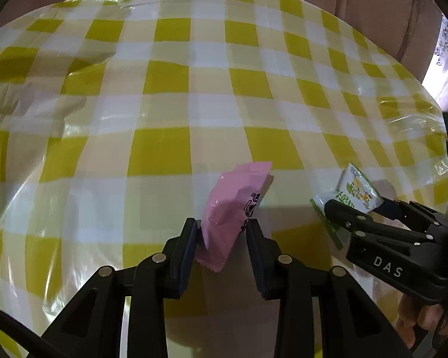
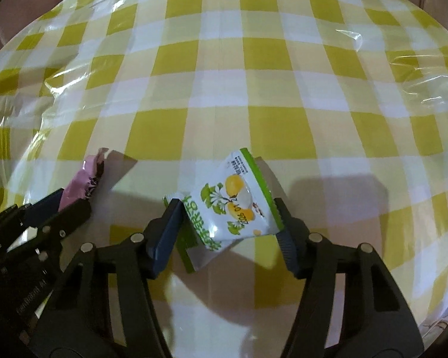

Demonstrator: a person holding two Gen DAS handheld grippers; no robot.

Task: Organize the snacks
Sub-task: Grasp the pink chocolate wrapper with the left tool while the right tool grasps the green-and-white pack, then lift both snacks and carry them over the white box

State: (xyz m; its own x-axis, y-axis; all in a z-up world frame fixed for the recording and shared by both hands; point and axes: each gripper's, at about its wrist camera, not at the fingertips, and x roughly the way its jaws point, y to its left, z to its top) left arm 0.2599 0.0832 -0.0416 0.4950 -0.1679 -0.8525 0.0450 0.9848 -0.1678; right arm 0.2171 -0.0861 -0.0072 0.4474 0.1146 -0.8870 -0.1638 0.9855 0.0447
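Two hand-held claws hang over a table (image 1: 170, 149) covered in a yellow and white checked cloth under glossy clear plastic. Each claw has one small snack packet between its fingers.

The left claw (image 1: 223, 232) is clamped on a pink snack packet (image 1: 234, 205). Its two dark pads press the packet's lower part from either side, and the packet stands up on end, leaning slightly, with its upper sealed edge free above the fingertips. Held by the lower end like this, it seems ready to be carried and set down wherever the pink snacks are being gathered.

To the right of the pink packet, and near it, is the right claw (image 2: 227, 220). A white and green snack packet (image 2: 233, 205) printed with yellow fruit sits tilted between its fingers. The left finger (image 2: 171, 217) touches the packet's green edge and the right one meets its opposite corner, so the claw appears to be gripping it, though only lightly at the edges. The packet's lower corner seems to sit just above or on the cloth; which, I cannot tell. A thin, crinkly wrapper pinched by its edges could slip or twist.

No tray, box or other sorting place shows anywhere around the pink packet; only bare checked cloth stretches beyond it.
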